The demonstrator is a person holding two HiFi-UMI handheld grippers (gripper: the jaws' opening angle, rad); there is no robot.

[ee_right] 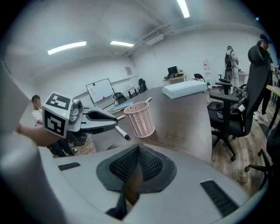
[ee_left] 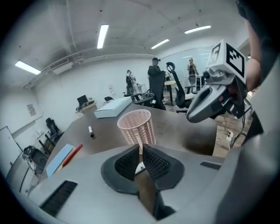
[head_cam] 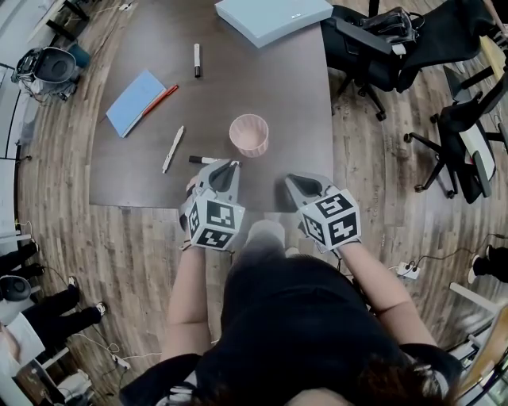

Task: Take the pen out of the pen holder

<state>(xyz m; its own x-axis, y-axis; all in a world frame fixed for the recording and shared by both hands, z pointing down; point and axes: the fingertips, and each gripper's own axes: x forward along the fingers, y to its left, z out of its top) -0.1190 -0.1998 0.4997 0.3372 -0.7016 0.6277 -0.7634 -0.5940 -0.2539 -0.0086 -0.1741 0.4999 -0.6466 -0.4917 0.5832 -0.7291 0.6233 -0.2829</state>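
Left gripper [ee_left: 141,148]: ribbed pads drawn almost together, only a thin slit between them, no pen in the grip. It is held above the near edge of the table [head_cam: 302,103] and points towards the pink mesh pen holder [head_cam: 249,135]. Right gripper [ee_right: 138,148]: pads pressed together on nothing, level with the left one and apart from it.

A black-capped marker [head_cam: 203,160] lies flat on the table, with one end at the left gripper's tip. Whether the two touch cannot be told. The pen holder stands upright just beyond the marker.

Farther left lie a white pen [head_cam: 173,149] and a red pen [head_cam: 159,100], the latter resting on a blue notebook [head_cam: 131,105]. A second marker [head_cam: 197,60] and a pale box [head_cam: 270,17] lie at the far end.
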